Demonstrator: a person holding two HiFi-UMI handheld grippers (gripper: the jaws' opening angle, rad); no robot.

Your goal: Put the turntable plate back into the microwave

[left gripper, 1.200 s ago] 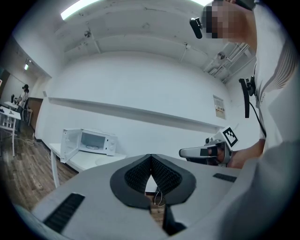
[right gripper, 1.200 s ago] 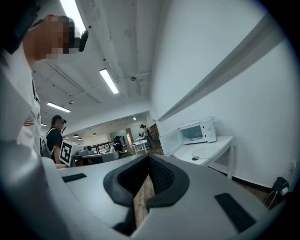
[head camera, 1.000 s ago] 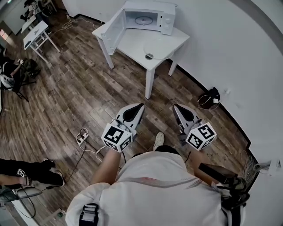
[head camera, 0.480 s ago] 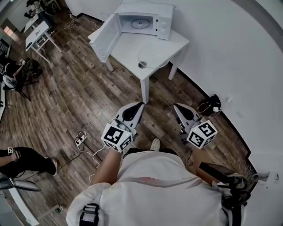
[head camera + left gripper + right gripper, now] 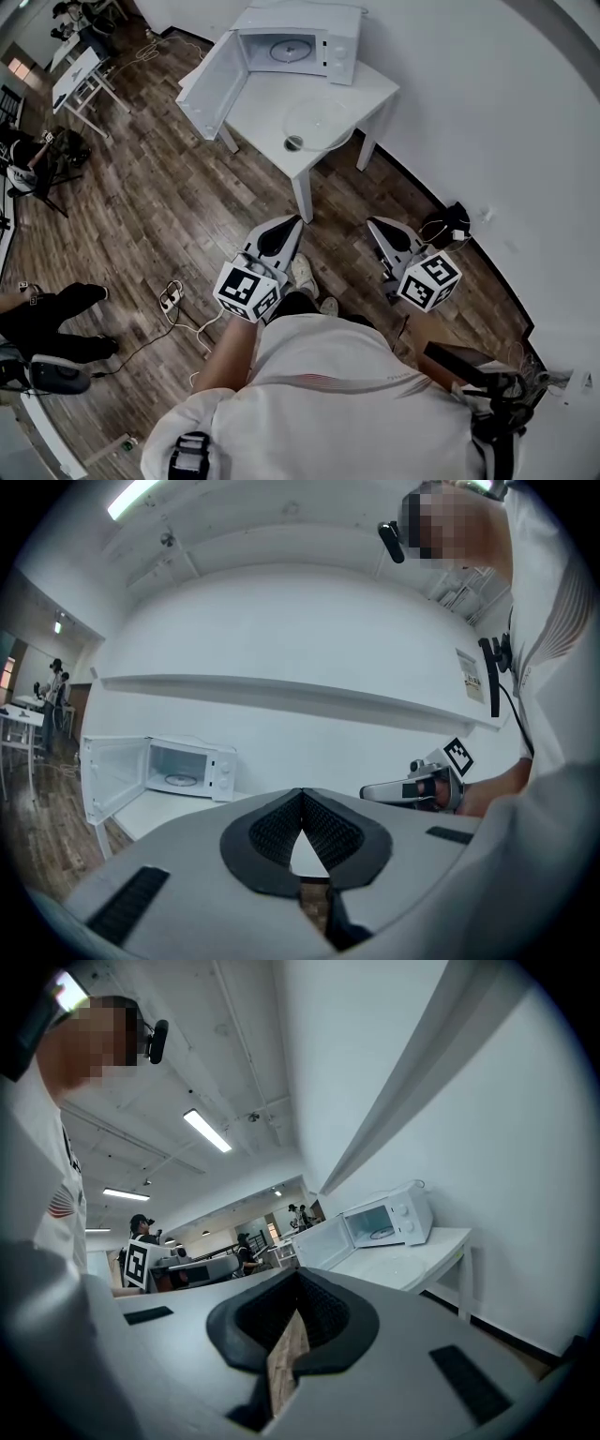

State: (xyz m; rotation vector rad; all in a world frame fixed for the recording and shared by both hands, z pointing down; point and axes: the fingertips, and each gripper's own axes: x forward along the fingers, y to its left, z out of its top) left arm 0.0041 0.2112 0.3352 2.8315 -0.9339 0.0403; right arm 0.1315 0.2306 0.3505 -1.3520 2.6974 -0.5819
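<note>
The white microwave (image 5: 300, 42) stands at the back of a white table (image 5: 262, 98) with its door (image 5: 211, 80) swung open to the left. The clear glass turntable plate (image 5: 321, 120) lies flat on the table in front of it, and a small dark ring (image 5: 293, 142) sits at the plate's near edge. My left gripper (image 5: 289, 225) and right gripper (image 5: 373, 226) are held level over the wood floor, well short of the table. Both are shut and hold nothing. The left gripper view shows the microwave (image 5: 183, 766) far ahead, and the right gripper view shows it too (image 5: 384, 1221).
A white wall runs along the right. A black bundle of cables (image 5: 448, 217) lies by the skirting. A power strip (image 5: 172, 292) and its lead lie on the floor at left. Another white table (image 5: 80, 70) stands at far left, with a person's legs (image 5: 47, 319) nearby.
The table and microwave have come nearer and shifted slightly left in the head view as the person walks toward them. Both grippers stay shut and keep their pose.
</note>
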